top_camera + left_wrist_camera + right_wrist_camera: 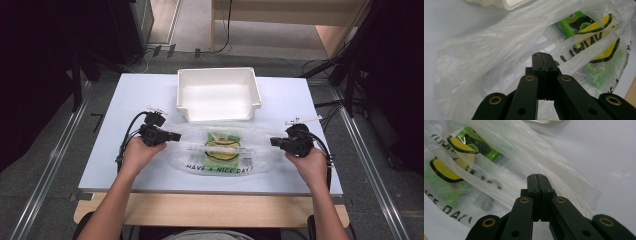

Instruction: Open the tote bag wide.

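In the middle of the table we see 1 clear plastic bag (220, 150) lying flat, printed "HAVE A NICE DAY" along its near edge, with 1 green and yellow packet (223, 145) showing through the film. We hold 2 grippers, 1 at each end of the bag. The left gripper (175, 136) has its jaws pressed together, and in the left gripper view (541, 56) they sit against the crumpled film at the bag's left end; we cannot tell whether film is pinched between them. The right gripper (274, 142) is closed the same way at the bag's right edge, and its own view (537, 177) shows the tips over the thin film, a pinch again too fine to judge.

The table (135, 95) has a pale blue-white top with a wooden strip along our side. 1 white bin (218, 93) stands just beyond the bag, its low front wall facing us. Grey floor, metal rails and dark stands surround the table.
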Demonstrator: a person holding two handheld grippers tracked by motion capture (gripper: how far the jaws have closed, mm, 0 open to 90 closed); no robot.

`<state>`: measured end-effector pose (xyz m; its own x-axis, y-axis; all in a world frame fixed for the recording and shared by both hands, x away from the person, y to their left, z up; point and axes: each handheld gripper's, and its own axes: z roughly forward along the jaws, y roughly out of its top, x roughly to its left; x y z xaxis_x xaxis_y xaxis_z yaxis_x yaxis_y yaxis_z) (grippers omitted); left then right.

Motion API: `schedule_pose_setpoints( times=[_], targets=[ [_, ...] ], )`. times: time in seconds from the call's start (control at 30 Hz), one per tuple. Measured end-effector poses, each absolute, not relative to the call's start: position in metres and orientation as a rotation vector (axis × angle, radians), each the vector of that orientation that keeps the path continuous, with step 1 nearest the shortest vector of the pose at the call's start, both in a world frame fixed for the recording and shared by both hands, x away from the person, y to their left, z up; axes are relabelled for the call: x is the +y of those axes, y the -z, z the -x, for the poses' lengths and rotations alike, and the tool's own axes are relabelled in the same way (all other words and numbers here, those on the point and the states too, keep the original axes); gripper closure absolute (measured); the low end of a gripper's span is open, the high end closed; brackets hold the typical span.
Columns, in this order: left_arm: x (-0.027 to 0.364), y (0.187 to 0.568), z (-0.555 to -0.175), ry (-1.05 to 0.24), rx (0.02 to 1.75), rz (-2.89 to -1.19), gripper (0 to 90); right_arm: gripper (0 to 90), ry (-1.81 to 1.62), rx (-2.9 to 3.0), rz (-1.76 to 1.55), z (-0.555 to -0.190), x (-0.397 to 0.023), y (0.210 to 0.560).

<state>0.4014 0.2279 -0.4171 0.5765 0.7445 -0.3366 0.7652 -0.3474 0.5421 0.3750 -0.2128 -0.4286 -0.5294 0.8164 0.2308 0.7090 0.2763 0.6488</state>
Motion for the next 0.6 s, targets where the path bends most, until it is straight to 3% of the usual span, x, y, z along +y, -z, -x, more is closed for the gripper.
schedule_pose_setpoints(
  times=[0.43, 0.47, 0.6],
  targets=[
    [0.190, 0.418, -0.413, 0.080, 1.146, -2.175, 90.0, 90.0, -1.094, 2.448, -1.320, -0.397, -0.165, 0.407],
    [0.188, 0.419, -0.414, 0.093, 1.142, -2.165, 86.7, 90.0, -1.098, 2.448, -1.311, -0.399, -0.162, 0.406],
    [0.180, 0.423, -0.417, 0.083, 1.121, -2.177, 90.0, 90.0, -1.114, 2.455, -1.287, -0.409, -0.150, 0.403]
  ],
)
